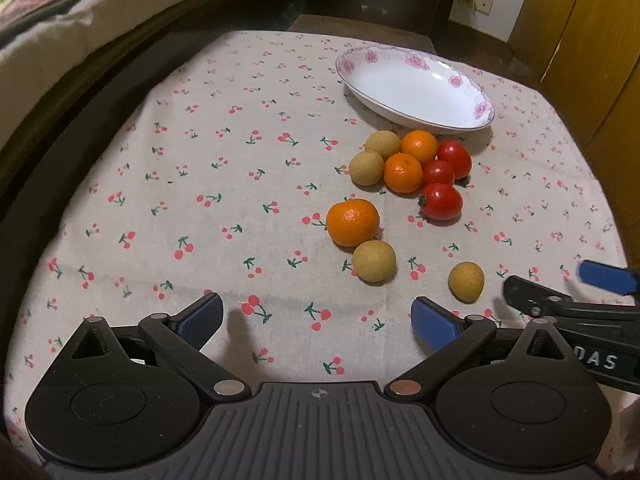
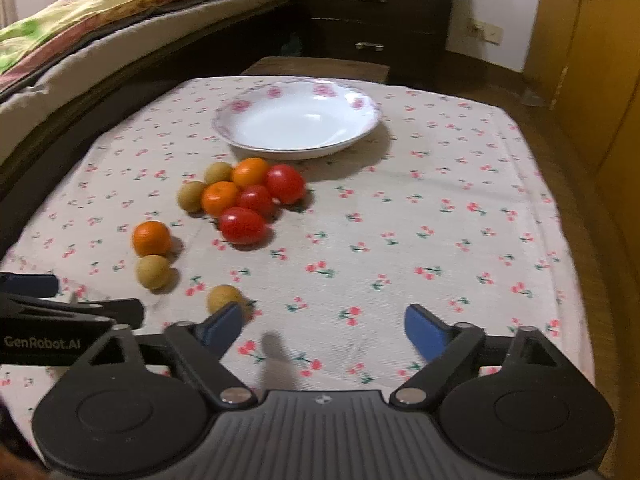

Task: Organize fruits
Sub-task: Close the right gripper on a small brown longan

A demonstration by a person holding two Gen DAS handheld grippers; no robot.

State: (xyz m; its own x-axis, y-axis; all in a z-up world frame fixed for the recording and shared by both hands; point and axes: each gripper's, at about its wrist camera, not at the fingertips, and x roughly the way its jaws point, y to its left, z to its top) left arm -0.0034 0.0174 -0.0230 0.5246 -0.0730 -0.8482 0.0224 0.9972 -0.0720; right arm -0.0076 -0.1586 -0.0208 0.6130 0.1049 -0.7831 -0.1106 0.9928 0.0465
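Both jaws were held spread, nothing between them: the left gripper (image 1: 316, 320) and the right gripper (image 2: 324, 328), perhaps just brushing the nearest longan (image 2: 224, 298).

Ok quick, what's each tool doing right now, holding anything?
Left tool: open, holding nothing.
Right tool: open, holding nothing.

Bare cloth (image 1: 200, 200) left of fruit cluster (image 1: 408, 168); plate (image 1: 416, 92) blocks beyond
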